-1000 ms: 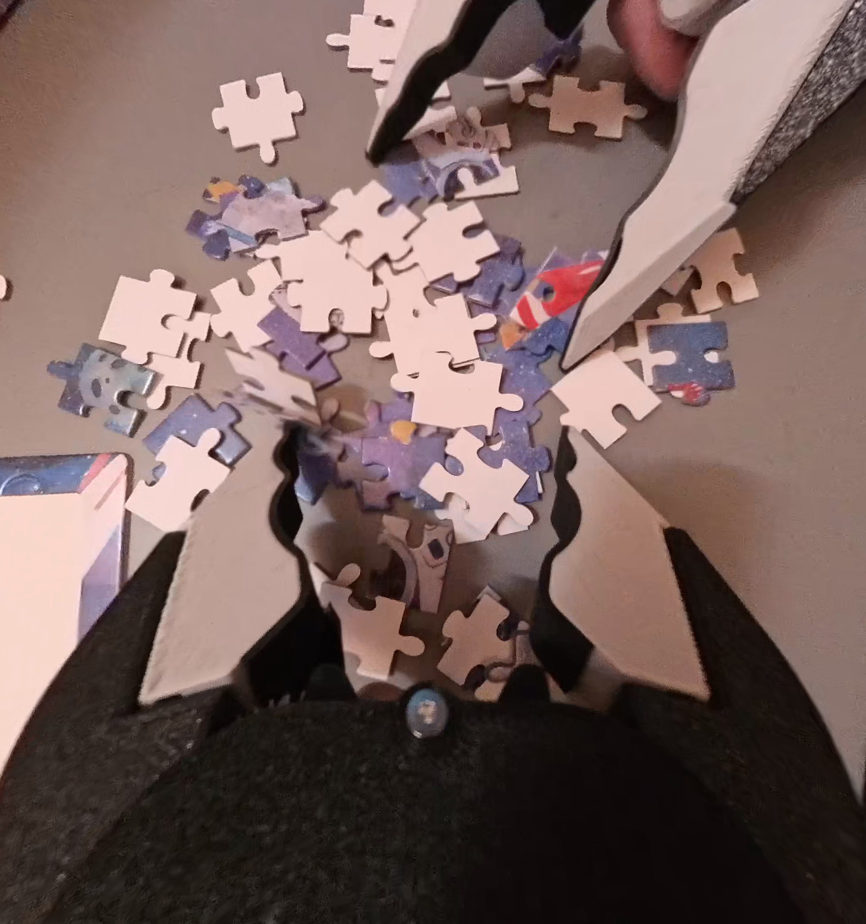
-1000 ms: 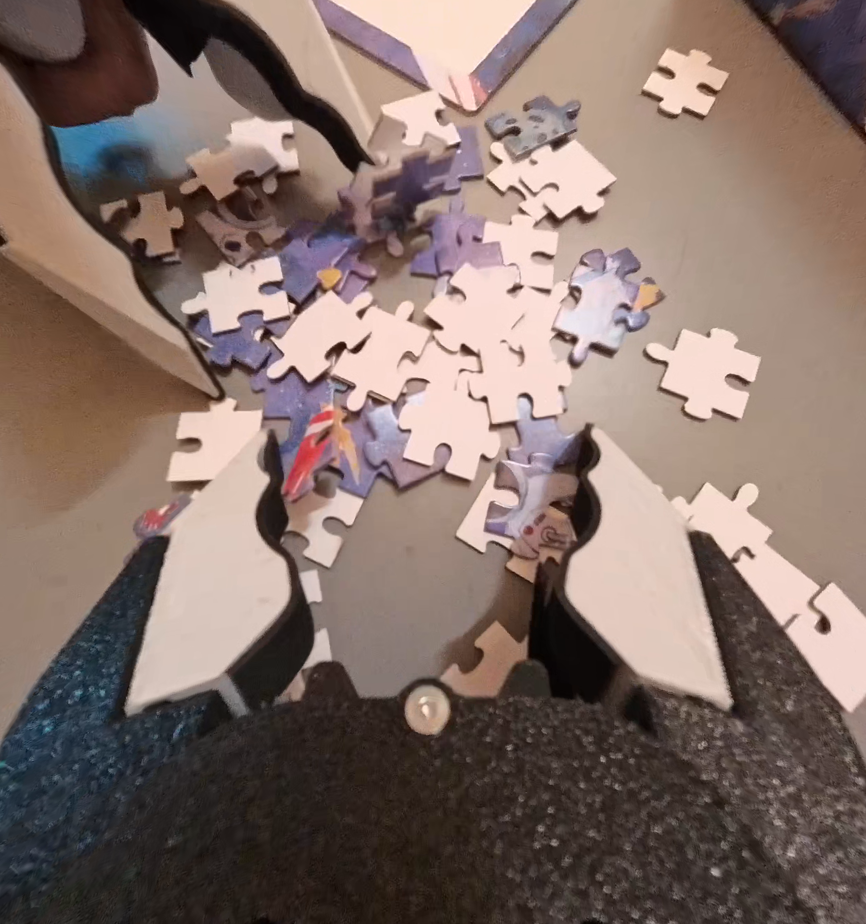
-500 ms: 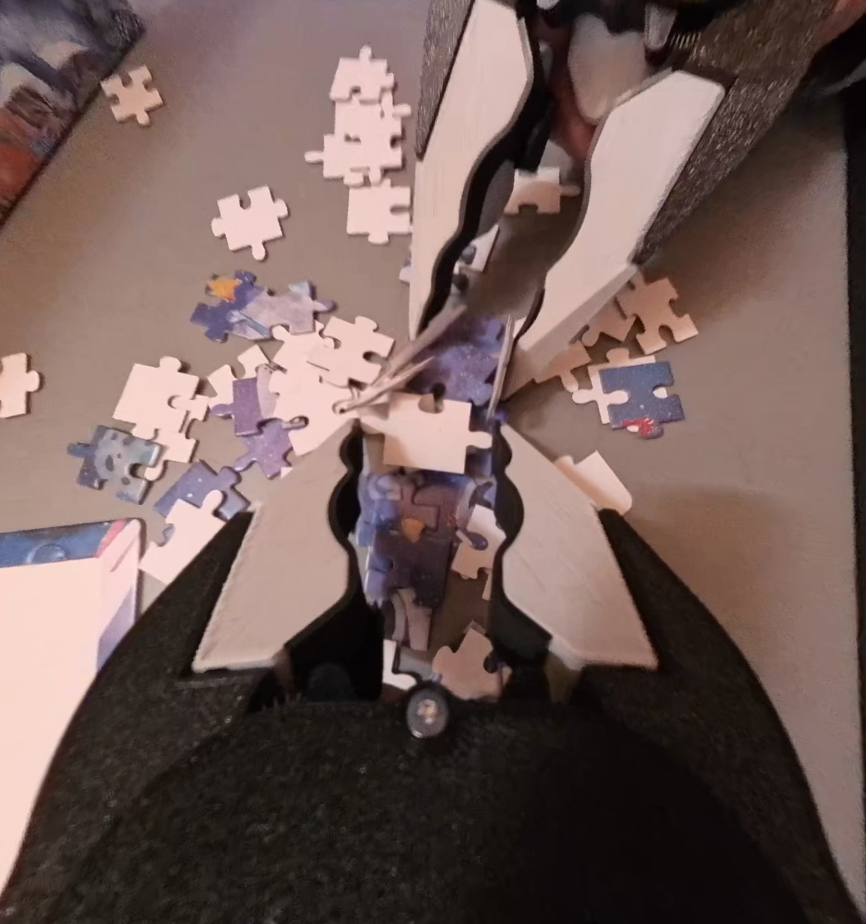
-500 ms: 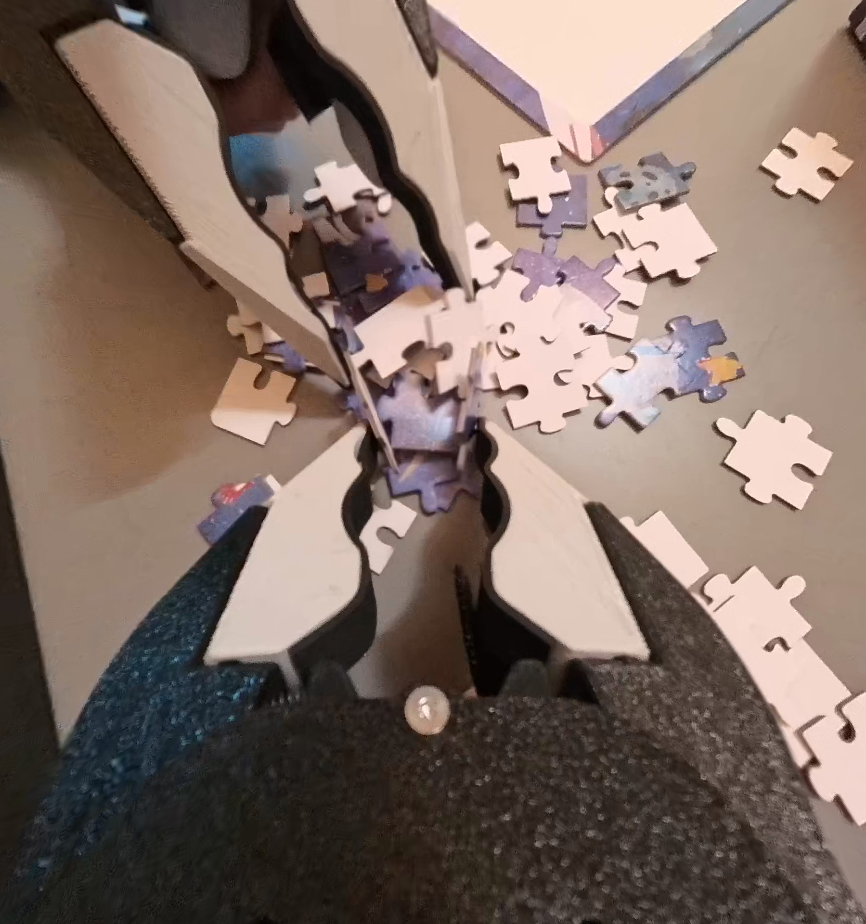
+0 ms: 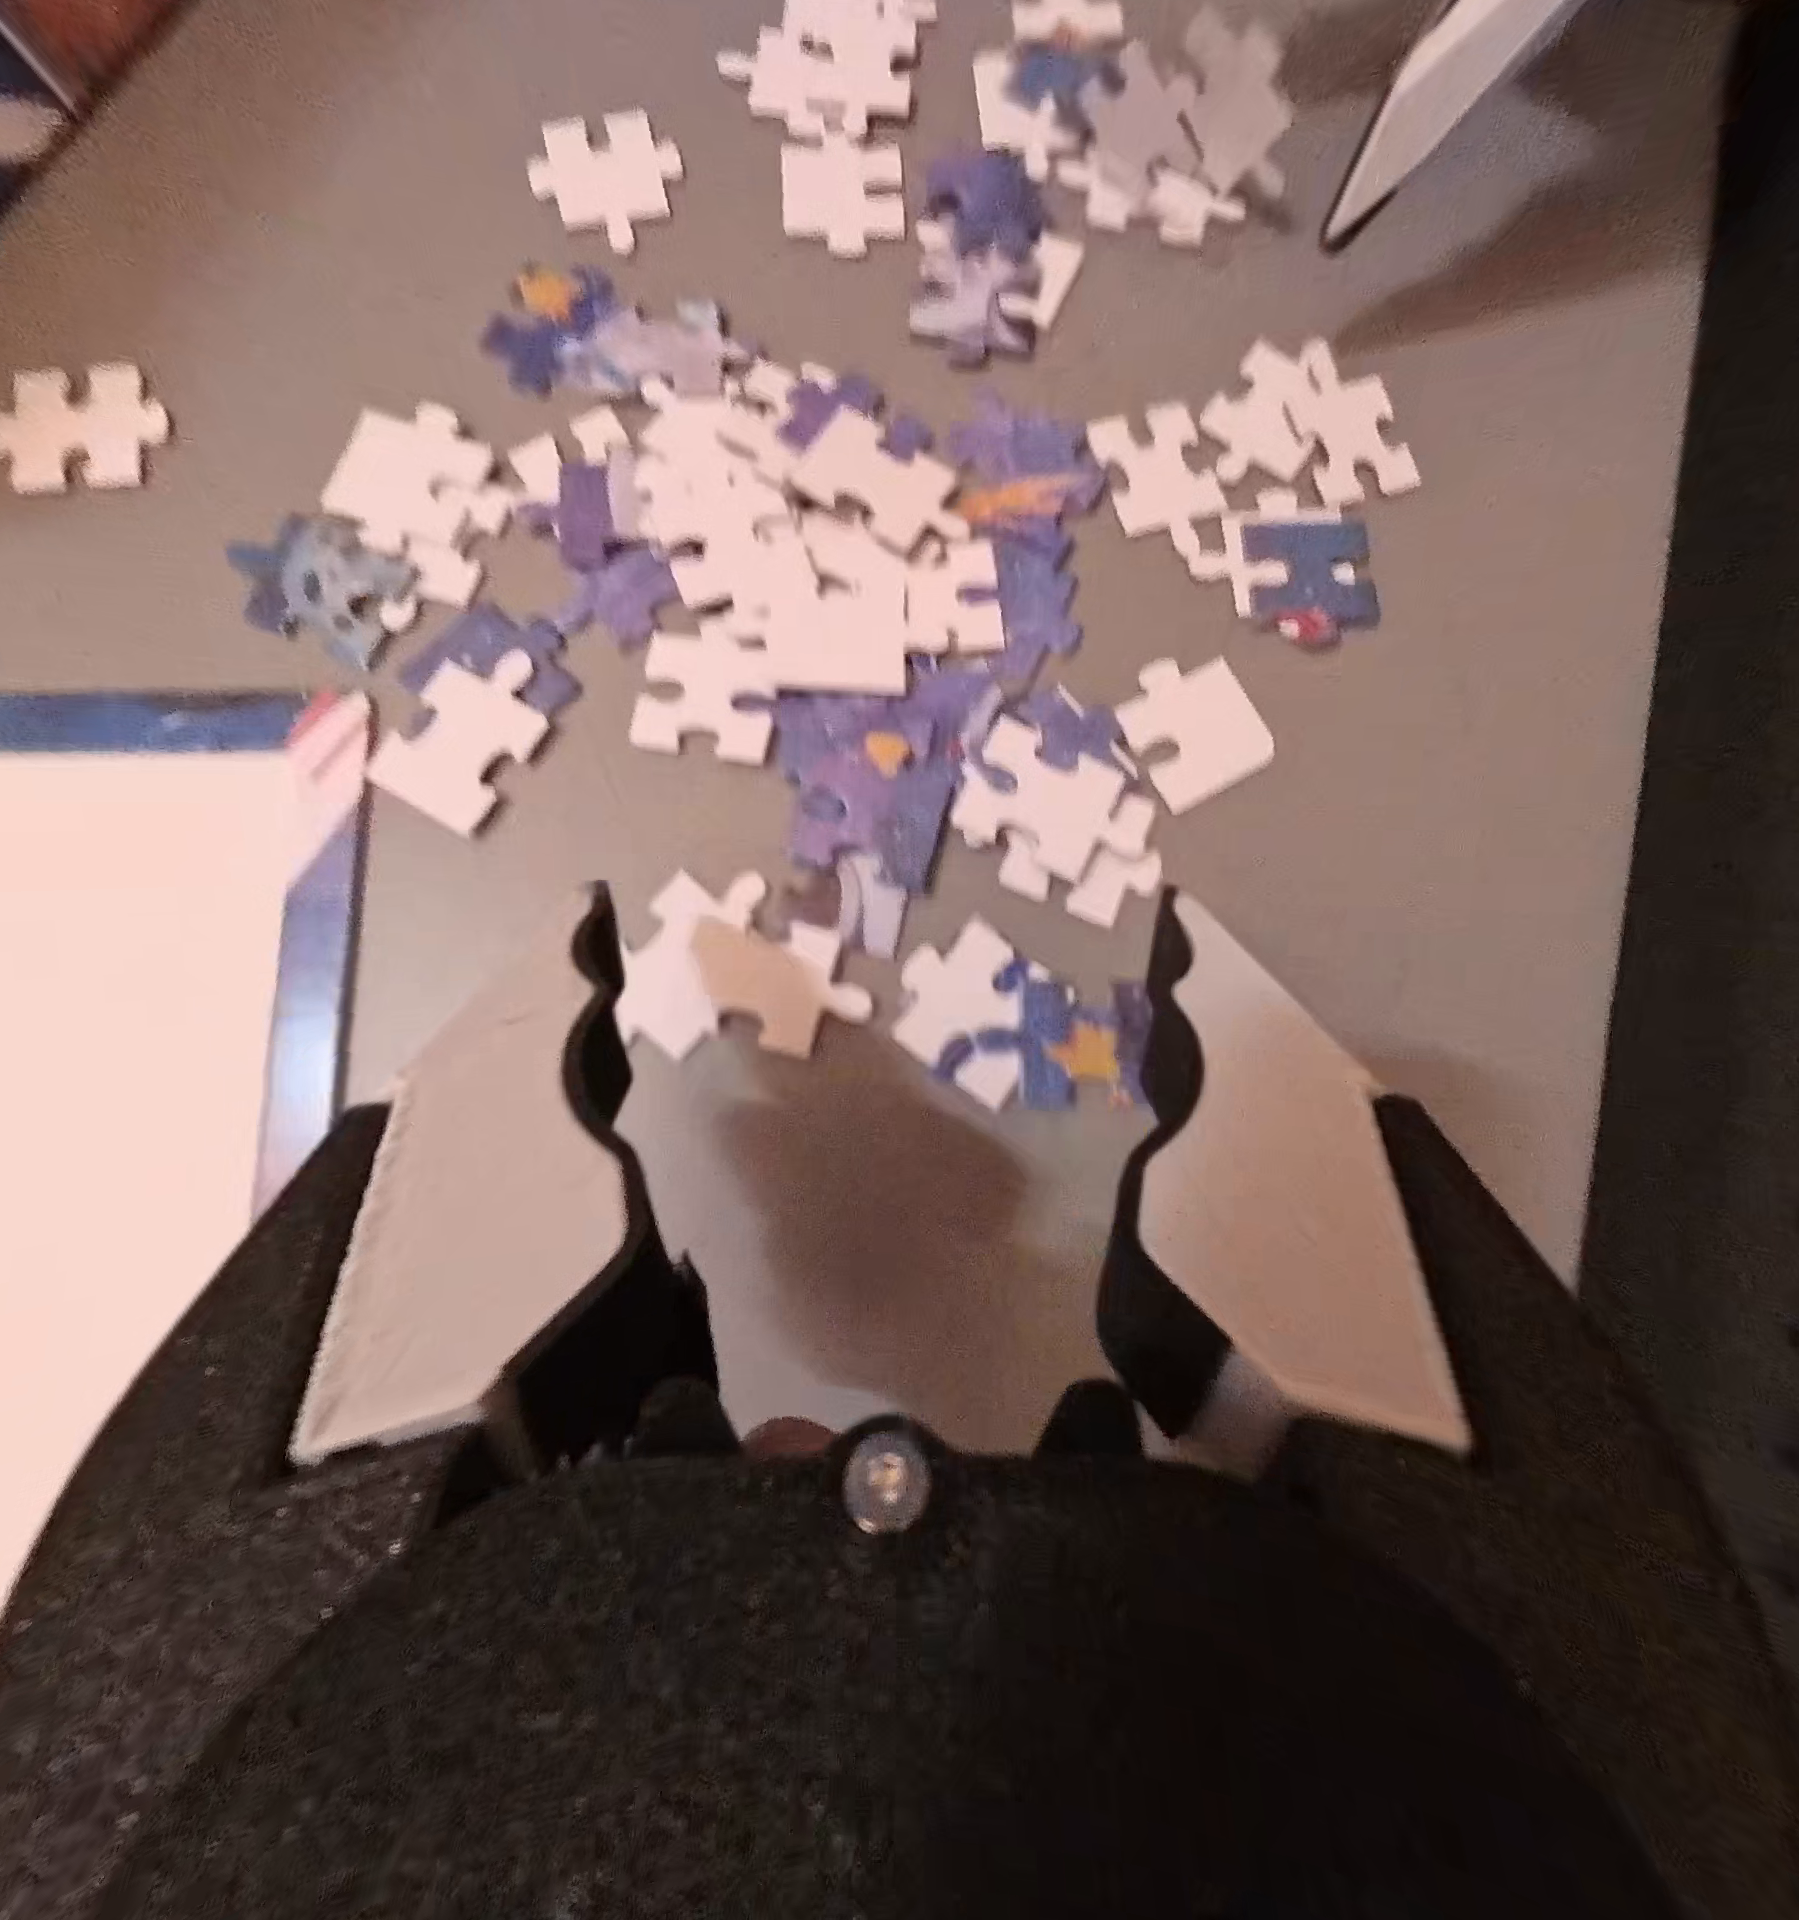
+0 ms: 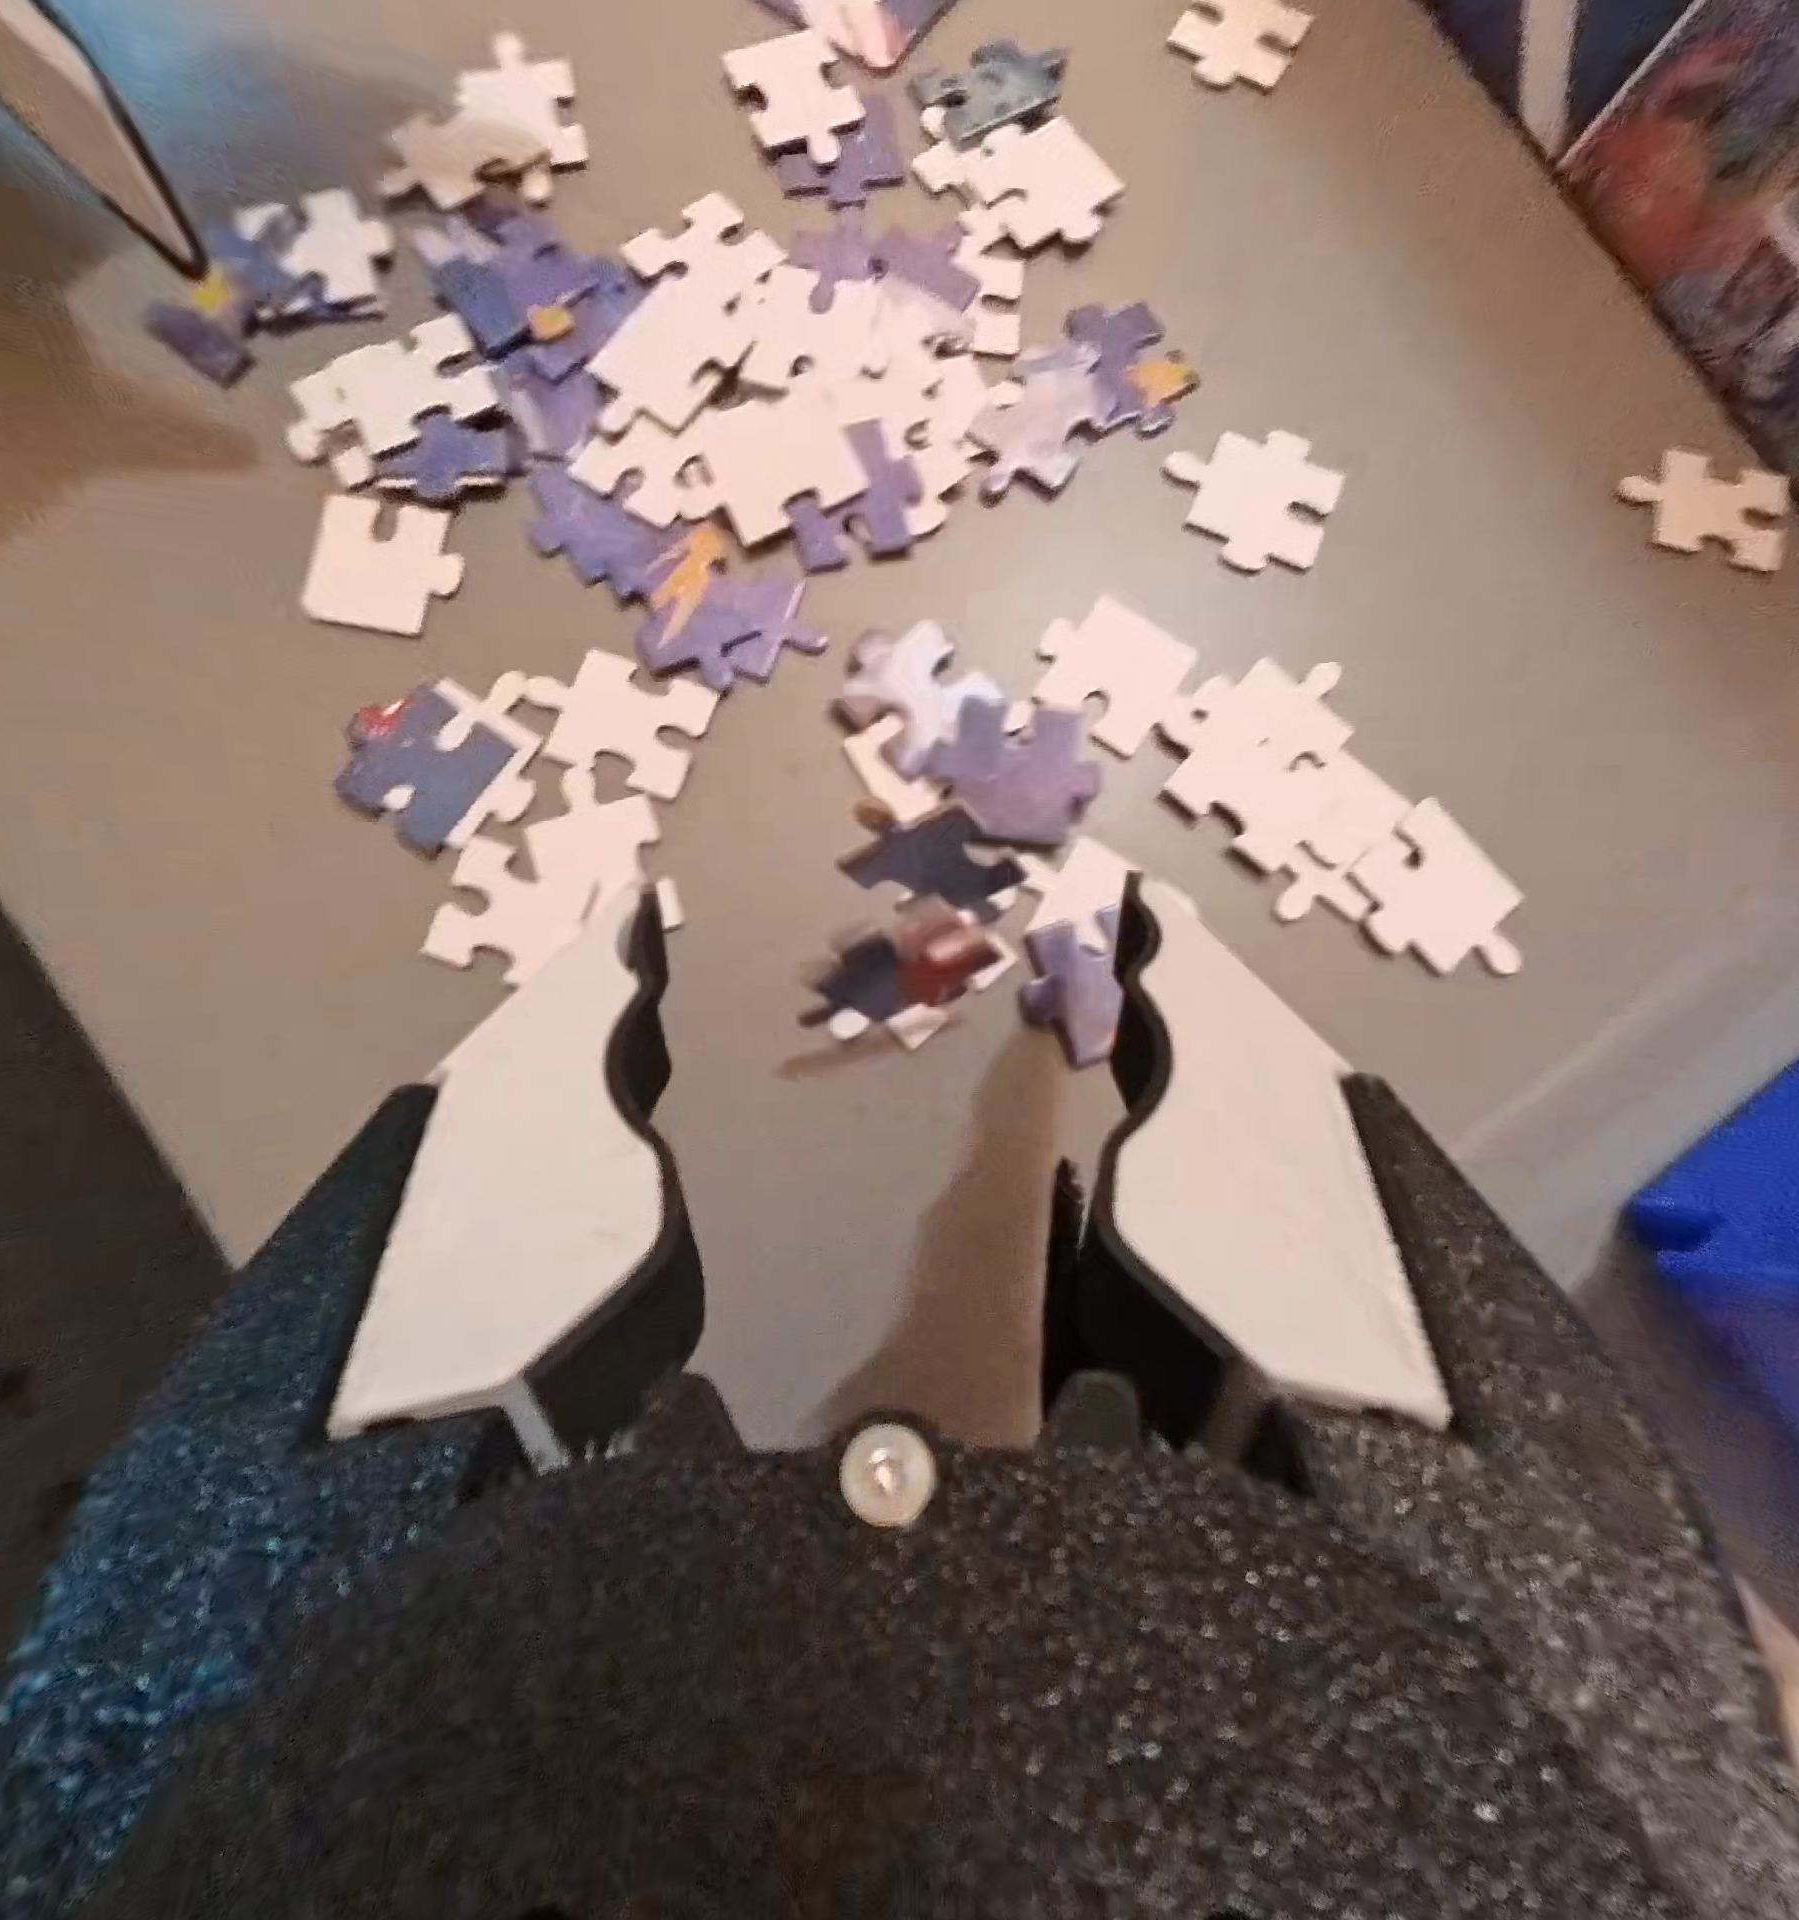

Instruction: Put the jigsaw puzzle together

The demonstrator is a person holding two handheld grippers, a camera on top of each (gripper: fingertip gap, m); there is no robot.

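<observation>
1. Left gripper (image 5: 879, 909): jaws spread wide, nothing between them. It hangs above the near edge of the loose pieces.
2. Right gripper (image 6: 890, 904): also spread wide and empty. A few picture-up pieces (image 6: 936, 862) lie on the bench just ahead of its tips; none is pinched.
3. Main pile of jigsaw pieces (image 5: 812, 582): a loose heap in mid-bench, overlapping and unsorted. Many lie blank side up; purple and blue printed faces show among them. No interlocked run that I can confirm, though both views are blurred.
4. Strays: single white pieces sit apart from the heap, such as one at far left (image 5: 79, 426) and one at far right in the right wrist view (image 6: 1705, 509).
5. Puzzle tray (image 5: 95, 987): blue-bordered board at the left gripper's left, pale inside, no pieces seated in the part shown.
6. Grey bench (image 5: 199, 260): a printed picture or box lid (image 6: 1726, 229) lies at its far edge.
7. Judgement: assembly barely begun. Flipping, sorting, joining and seating are essentially all left.
</observation>
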